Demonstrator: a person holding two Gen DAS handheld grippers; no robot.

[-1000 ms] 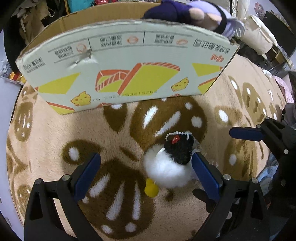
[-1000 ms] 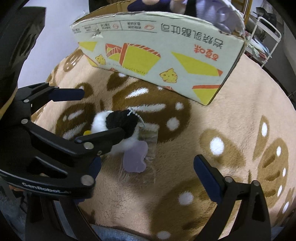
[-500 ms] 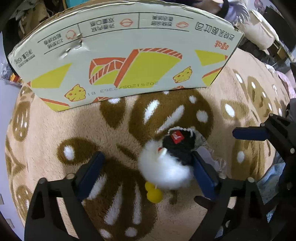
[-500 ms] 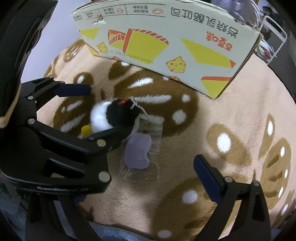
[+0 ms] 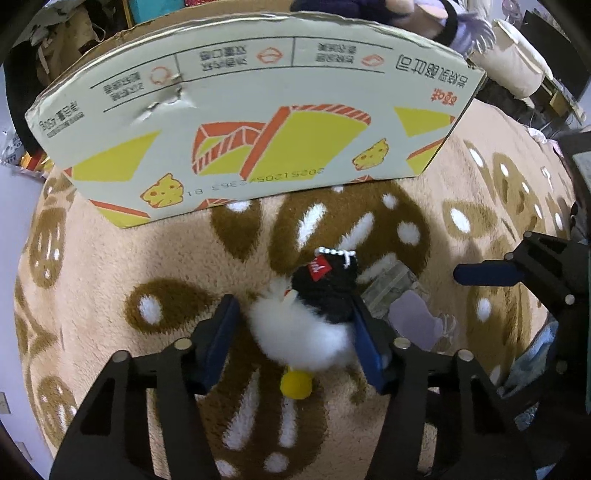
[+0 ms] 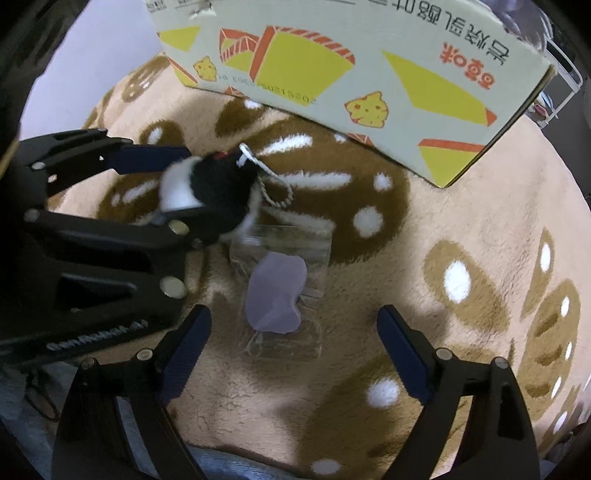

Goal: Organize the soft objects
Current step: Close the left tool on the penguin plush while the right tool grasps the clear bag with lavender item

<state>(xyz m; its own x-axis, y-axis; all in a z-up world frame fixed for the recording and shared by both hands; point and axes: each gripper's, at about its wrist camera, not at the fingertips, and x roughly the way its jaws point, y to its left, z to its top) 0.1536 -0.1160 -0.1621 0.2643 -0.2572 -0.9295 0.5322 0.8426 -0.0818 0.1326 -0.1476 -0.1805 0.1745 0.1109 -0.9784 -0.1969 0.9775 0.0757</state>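
Observation:
A small black-and-white plush toy [image 5: 314,314] with yellow feet, a red tag and a bead chain lies on the patterned rug. My left gripper [image 5: 295,332] straddles it, the right pad touching it, a small gap at the left pad. The toy also shows in the right wrist view [image 6: 210,188], between the left gripper's fingers [image 6: 147,155]. My right gripper [image 6: 291,354] is open and empty just short of a clear plastic bag with a purple piece [image 6: 277,291]. A printed cardboard box [image 5: 258,122] stands behind, with a purple plush [image 5: 399,11] inside.
The tan and brown fluffy rug [image 5: 147,258] covers the floor. The clear bag with the purple piece [image 5: 413,321] lies right of the plush toy. Cluttered furniture [image 5: 517,66] stands beyond the rug at the far right.
My left gripper's jaws have narrowed around the plush toy. My right gripper has moved left, and the purple bag now lies between its fingers' line.

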